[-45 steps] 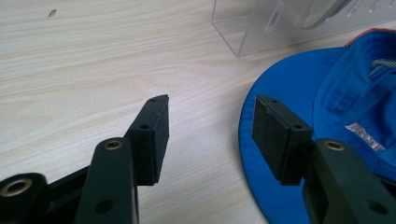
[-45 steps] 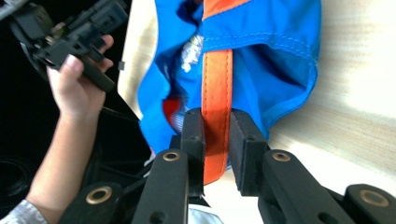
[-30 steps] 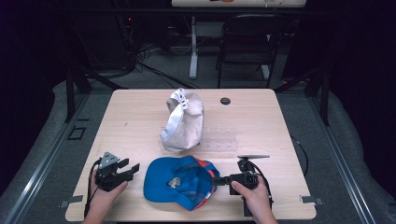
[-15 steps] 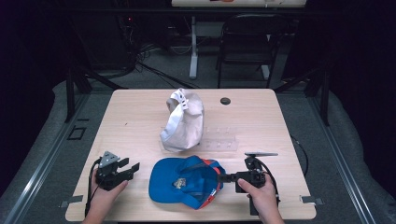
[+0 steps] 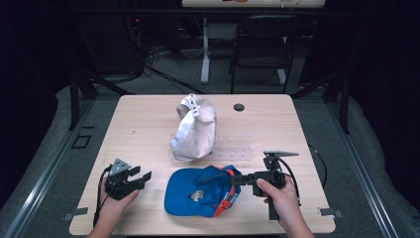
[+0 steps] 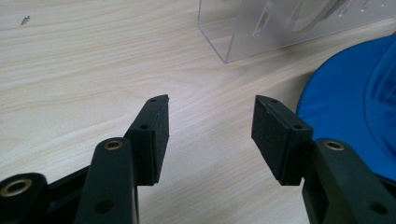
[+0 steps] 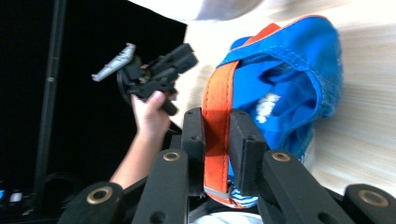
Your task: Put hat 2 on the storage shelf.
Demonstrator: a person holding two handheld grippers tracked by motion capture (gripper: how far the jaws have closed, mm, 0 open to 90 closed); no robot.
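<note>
A blue cap (image 5: 198, 191) lies open side up at the table's front, its orange strap (image 5: 229, 191) at the right. My right gripper (image 5: 224, 177) reaches in from the right, shut on that strap and holding the cap's rear edge off the wood. In the right gripper view the pads (image 7: 215, 114) clamp the orange strap (image 7: 215, 91), with the blue cap (image 7: 289, 84) hanging beyond them. My left gripper (image 5: 141, 174) rests left of the cap, open and apart from it. In the left gripper view the jaws (image 6: 210, 126) stand wide over bare wood, and the cap's brim (image 6: 359, 107) is at the right.
A white cap (image 5: 194, 128) hangs on a clear acrylic stand (image 5: 235, 148) at the table's middle, just behind the blue cap. A small black disc (image 5: 238, 106) lies near the far edge. The stand's corner (image 6: 252, 28) is ahead of my left gripper.
My right gripper has risen and shifted slightly right with the strap in its jaws, lifting the cap's rear edge. My left gripper has kept still.
</note>
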